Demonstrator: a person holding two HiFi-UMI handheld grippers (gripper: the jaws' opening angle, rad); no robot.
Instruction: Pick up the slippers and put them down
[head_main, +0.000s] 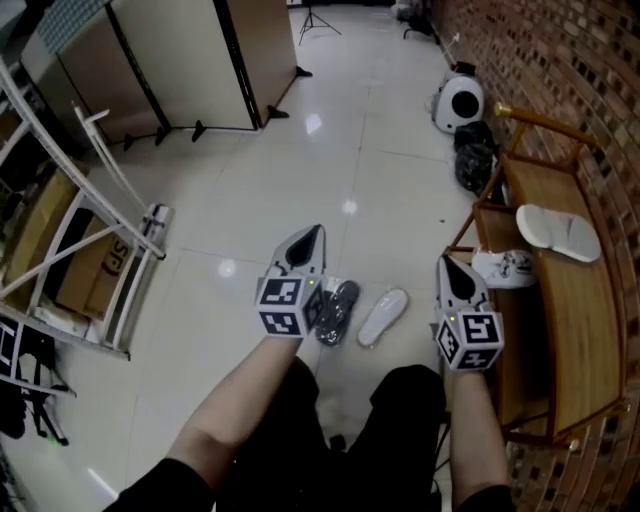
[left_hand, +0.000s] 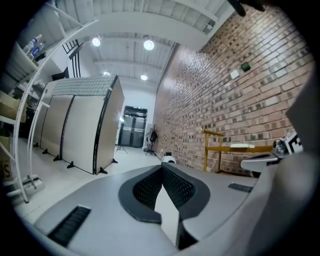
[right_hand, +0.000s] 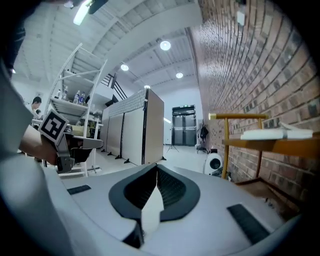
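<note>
Both claws are closed and empty: the left claw (head_main: 312, 236) and the right claw (head_main: 449, 264) hang level above the floor (head_main: 300, 180), where a dark slipper (head_main: 340, 308) and a white slipper (head_main: 383, 317) lie side by side near your legs. Another white slipper (head_main: 557, 232) rests on the wooden tabletop (head_main: 565, 330) to your right. Open a claw fully before descending, take the slipper across its narrow edge, and close only once both pads straddle it.

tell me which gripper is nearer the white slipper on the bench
Right. The right gripper sits just left of that slipper; the left gripper is further left, above the floor slippers.
</note>
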